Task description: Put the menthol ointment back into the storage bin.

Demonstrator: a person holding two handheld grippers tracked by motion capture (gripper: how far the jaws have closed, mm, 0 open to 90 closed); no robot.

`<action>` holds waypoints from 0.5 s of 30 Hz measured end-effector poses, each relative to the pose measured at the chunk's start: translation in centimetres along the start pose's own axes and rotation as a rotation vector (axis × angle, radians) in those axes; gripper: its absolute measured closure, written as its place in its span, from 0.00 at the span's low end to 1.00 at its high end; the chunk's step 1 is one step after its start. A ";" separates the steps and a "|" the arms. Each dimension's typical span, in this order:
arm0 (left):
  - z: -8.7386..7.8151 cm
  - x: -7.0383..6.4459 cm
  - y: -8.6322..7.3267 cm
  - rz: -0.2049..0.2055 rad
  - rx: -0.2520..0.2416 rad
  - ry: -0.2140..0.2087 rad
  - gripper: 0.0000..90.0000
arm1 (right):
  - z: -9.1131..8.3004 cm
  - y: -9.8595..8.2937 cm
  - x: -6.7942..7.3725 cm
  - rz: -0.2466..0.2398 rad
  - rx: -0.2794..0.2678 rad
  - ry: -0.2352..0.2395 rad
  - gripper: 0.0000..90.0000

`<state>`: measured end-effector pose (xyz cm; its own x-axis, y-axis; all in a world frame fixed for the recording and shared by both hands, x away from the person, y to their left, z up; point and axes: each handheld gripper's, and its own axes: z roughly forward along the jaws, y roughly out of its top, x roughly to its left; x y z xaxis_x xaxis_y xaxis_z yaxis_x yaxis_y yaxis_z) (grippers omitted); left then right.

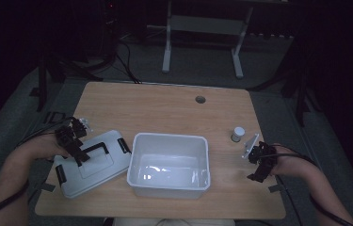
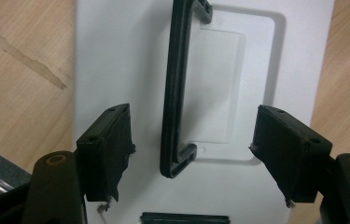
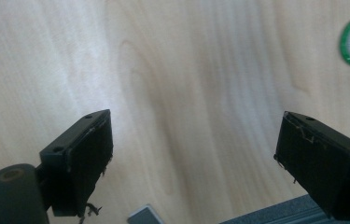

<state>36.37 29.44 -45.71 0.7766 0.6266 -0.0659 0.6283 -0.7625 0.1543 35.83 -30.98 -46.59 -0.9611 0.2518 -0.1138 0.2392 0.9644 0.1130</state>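
One black plastic handle [image 2: 175, 88] on the flat white plastic lid [image 1: 91, 163] is what the work turns on: it is seen directly ahead of the left tool [image 2: 191, 149], between the wide-open jaws, its long axis running straight away from the tool, so the jaws straddle it crosswise. Nothing is held. The lid lies on the wooden counter [image 1: 164, 108], just beside the open white plastic bin [image 1: 169, 165]. The right tool [image 3: 193, 154], also wide open and empty, hangs over bare counter well beyond the bin, a small white-capped jar [image 1: 237, 133] near it.

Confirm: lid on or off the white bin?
Off. The lid lies flat on the table left of the open bin, under the left gripper.
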 end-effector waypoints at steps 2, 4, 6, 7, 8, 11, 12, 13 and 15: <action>0.0 0.1 0.0 -0.003 0.007 0.000 0.32 | -0.2 0.0 -0.7 0.006 -0.003 -0.006 0.12; 0.0 0.1 -0.1 0.001 0.011 0.005 0.32 | -0.3 0.0 -1.1 0.005 -0.003 -0.012 0.12; -0.1 0.1 -0.1 -0.006 0.006 0.002 0.32 | -0.8 0.1 -2.1 0.016 -0.011 -0.022 0.13; -0.1 0.1 -0.1 -0.009 0.006 0.001 0.32 | -0.9 0.2 -2.5 0.017 -0.019 -0.022 0.13; -0.1 0.1 -0.1 -0.008 0.003 -0.004 0.32 | -1.1 0.2 -2.8 0.019 -0.024 -0.029 0.13; 0.0 0.1 -0.2 -0.006 0.002 0.000 0.32 | -1.3 0.4 -3.5 0.023 -0.027 -0.029 0.15; 0.0 0.1 -0.2 -0.010 -0.002 -0.005 0.32 | -1.5 0.6 -4.2 0.022 -0.035 -0.046 0.15; 0.0 0.0 -0.2 -0.010 -0.004 -0.001 0.32 | -1.6 0.7 -4.4 0.024 -0.043 -0.046 0.15; 0.0 0.1 -0.3 -0.018 -0.003 -0.003 0.31 | -1.7 0.8 -5.1 0.032 -0.055 -0.055 0.15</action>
<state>36.24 29.69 -45.71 0.7656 0.6393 -0.0719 0.6417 -0.7510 0.1557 40.69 -31.60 -44.25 -0.9436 0.2882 -0.1628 0.2606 0.9501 0.1714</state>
